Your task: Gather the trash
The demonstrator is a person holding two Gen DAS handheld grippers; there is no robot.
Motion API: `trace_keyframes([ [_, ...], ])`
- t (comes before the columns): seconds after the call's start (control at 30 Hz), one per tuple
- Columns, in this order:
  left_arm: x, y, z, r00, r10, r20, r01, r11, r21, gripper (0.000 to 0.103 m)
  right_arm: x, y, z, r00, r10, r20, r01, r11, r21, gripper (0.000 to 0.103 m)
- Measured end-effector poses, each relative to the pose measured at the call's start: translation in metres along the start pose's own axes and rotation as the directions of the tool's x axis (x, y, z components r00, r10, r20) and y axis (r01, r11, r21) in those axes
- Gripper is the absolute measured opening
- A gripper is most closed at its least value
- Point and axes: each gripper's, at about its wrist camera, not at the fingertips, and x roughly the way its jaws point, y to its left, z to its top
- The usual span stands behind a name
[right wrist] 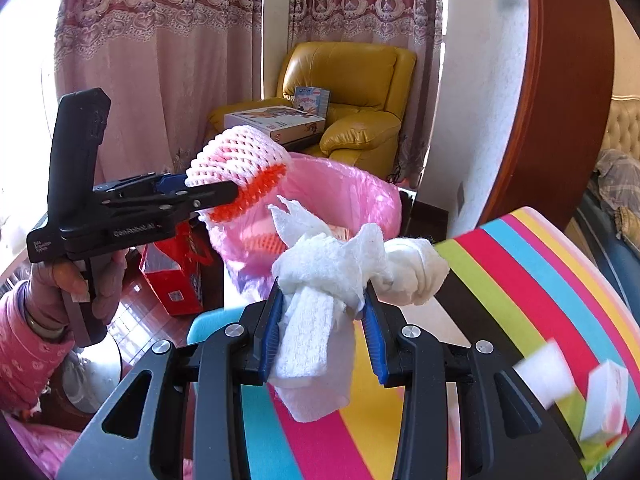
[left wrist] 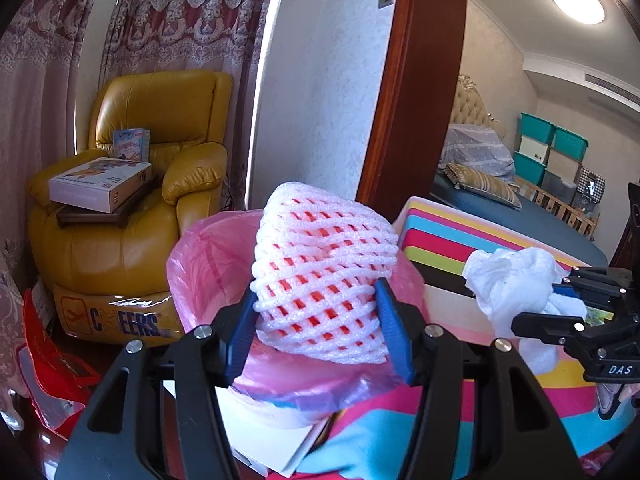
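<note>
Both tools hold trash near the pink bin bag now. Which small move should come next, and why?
Probably carry the left tool slightly forward and open it. Its foam fruit net already hangs over the open pink bin bag, while the right tool with its crumpled tissue is beside the rim.

My left gripper (left wrist: 316, 320) and right gripper (right wrist: 323, 322) are matt black plastic frames, each with two ribbed blue finger pads (left wrist: 241, 332) and round silver screws (left wrist: 203, 332) at the linkage joints. In the right wrist view, the left one shows a pistol-style black handle (right wrist: 76, 152) with small white lettering along its body. My left hand (right wrist: 86, 276) emerges from a pink quilted sleeve (right wrist: 20, 356) patterned with small pale motifs.
</note>
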Motion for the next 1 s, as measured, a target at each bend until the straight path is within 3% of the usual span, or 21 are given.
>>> trace_keyframes([
  [0.47, 0.051, 0.032, 0.0, 0.995, 0.018, -0.099, -0.025, 0.997, -0.076, 0.056, 0.076, -0.001, 0.056, 0.999, -0.001, -0.038, -0.003, 0.993, -0.116, 0.036],
  [0.87, 0.059, 0.041, -0.006, 0.995, 0.003, -0.1, -0.013, 0.995, -0.104, 0.06, 0.116, -0.017, 0.063, 0.998, -0.007, -0.061, 0.001, 0.995, -0.098, 0.037],
  [1.0, 0.059, 0.042, -0.006, 0.996, 0.007, -0.092, -0.016, 0.995, -0.103, 0.067, 0.122, -0.015, 0.066, 0.998, 0.02, -0.054, -0.026, 0.994, -0.107, 0.041],
])
